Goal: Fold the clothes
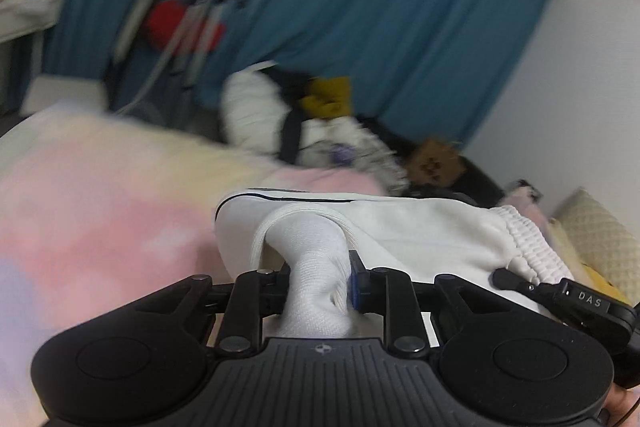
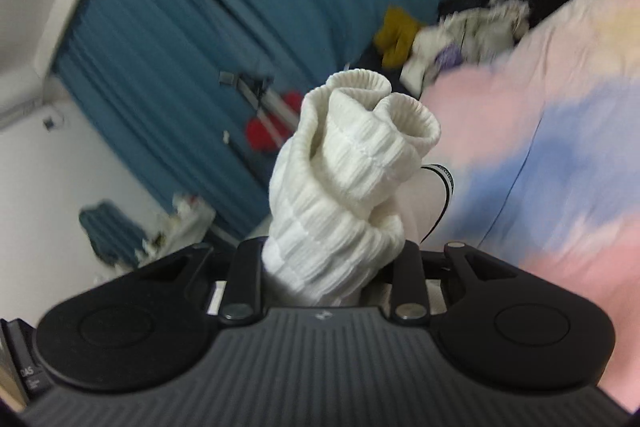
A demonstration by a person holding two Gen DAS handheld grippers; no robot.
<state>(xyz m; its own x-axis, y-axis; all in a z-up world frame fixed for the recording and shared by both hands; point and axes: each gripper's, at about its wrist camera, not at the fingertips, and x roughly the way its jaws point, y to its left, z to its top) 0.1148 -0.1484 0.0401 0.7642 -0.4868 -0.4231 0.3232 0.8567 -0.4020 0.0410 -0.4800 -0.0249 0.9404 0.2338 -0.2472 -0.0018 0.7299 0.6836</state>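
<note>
A white garment (image 1: 400,231) with a thin dark trim line hangs lifted above the bed. In the left wrist view a twisted bunch of its smooth fabric fills my left gripper (image 1: 318,283), whose pads press on it from both sides. To the right, my right gripper (image 1: 516,277) pinches the ribbed hem (image 1: 524,243). In the right wrist view the same ribbed hem (image 2: 344,155) stands up in thick folds out of my right gripper (image 2: 332,267), which is shut on it. The fingertips are hidden by cloth in both views.
A pastel pink, blue and yellow bed cover (image 1: 100,207) (image 2: 540,147) lies below. A pile of clothes (image 1: 320,131) (image 2: 460,39) and a brown bag (image 1: 432,163) sit at its far edge. A blue curtain (image 1: 400,7), a red object on a metal stand (image 1: 180,23) and a cream pillow (image 1: 600,247) surround it.
</note>
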